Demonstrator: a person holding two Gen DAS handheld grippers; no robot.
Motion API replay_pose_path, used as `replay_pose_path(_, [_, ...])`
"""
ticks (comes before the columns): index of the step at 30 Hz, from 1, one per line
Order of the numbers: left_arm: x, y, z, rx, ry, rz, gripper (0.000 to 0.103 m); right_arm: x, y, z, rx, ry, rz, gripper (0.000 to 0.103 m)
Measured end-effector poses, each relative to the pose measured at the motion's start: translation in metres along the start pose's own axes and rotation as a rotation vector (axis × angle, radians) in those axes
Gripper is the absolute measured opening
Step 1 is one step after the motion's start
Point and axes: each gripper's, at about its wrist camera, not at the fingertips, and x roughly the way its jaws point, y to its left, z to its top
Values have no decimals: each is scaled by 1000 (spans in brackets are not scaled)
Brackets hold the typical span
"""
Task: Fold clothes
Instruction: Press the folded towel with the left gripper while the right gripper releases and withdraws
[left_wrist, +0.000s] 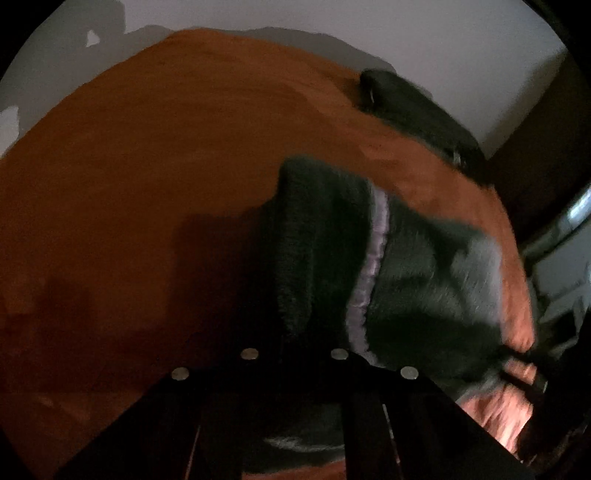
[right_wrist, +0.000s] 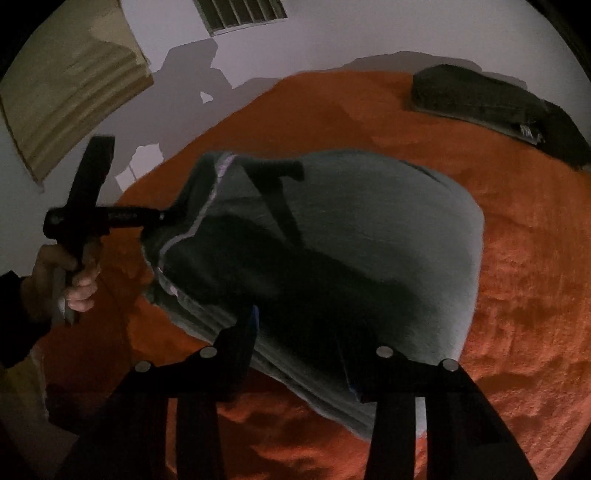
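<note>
A grey-green garment (right_wrist: 332, 258) lies in the middle of an orange bed cover (right_wrist: 517, 295), and its near edge hangs a little over the near edge of the bed. The garment has a pale lilac hem (left_wrist: 373, 258) that runs along its fold. The left gripper (right_wrist: 173, 216) reaches the garment from the left side of the bed; its jaws are narrow and pinch the left edge of the cloth beside the hem. A hand (right_wrist: 74, 273) with a dark sleeve (right_wrist: 14, 314) holds the handle of this gripper. The right gripper (right_wrist: 303, 354) hangs over the near part of the garment. Its jaws stand half apart with the cloth under and between them, but I cannot tell if the pads press on it, because this part is dark. At the far right corner of the bed lies a dark folded piece of clothing (right_wrist: 491, 103), well apart from the garment. Behind the bed is a pale wall (right_wrist: 332, 37) with a vent (right_wrist: 240, 14).
</note>
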Motion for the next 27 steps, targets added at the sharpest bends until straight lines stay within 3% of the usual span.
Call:
replay_pose_path(3, [3, 8, -5, 10, 14, -72, 15, 37, -9, -3, -23, 146, -43, 42])
replay_pose_path(4, [1, 10, -2, 1, 10, -93, 15, 35, -10, -1, -21, 154, -42, 42])
replay_pose_path(7, [-3, 13, 13, -38, 27, -48, 33, 19, -16, 19, -1, 110, 13, 42])
replay_pose_path(8, [-11, 13, 20, -62, 33, -28, 34, 9, -18, 27, 7, 78, 34, 42])
replay_pose_path(10, [-39, -1, 38, -67, -25, -29, 35, -16, -20, 40, 12, 7, 35, 42])
replay_pose_path(13, [-59, -34, 60, -2, -95, -43, 54, -18, -30, 79, -11, -38, -26, 42])
replay_pose_path(17, [-5, -84, 78, 113, -83, -67, 55, 17, -63, 115, 100, -3, -84, 42])
replay_pose_path(19, [36, -81, 74, 131, -19, 36, 54, 51, -88, 113, 176, 112, -68, 42])
replay_pose_path(20, [56, -72, 68, 122, 26, 97, 38, 67, -102, 108, 223, 178, -43, 42])
replay_pose_path(21, [59, -52, 63, 68, 30, 65, 31, 71, -115, 102, 282, 205, 36, 41])
replay_pose_path(23, [60, -11, 52, -53, 29, -23, 28, 49, -130, 105, 316, 162, 125, 38])
replay_pose_path(25, [49, 4, 50, -64, 12, -18, 25, 7, -146, 120, 250, 70, 76, 39])
replay_pose_path(27, [45, 3, 49, -35, 18, -25, 25, 8, -157, 131, 189, 87, 49, 39])
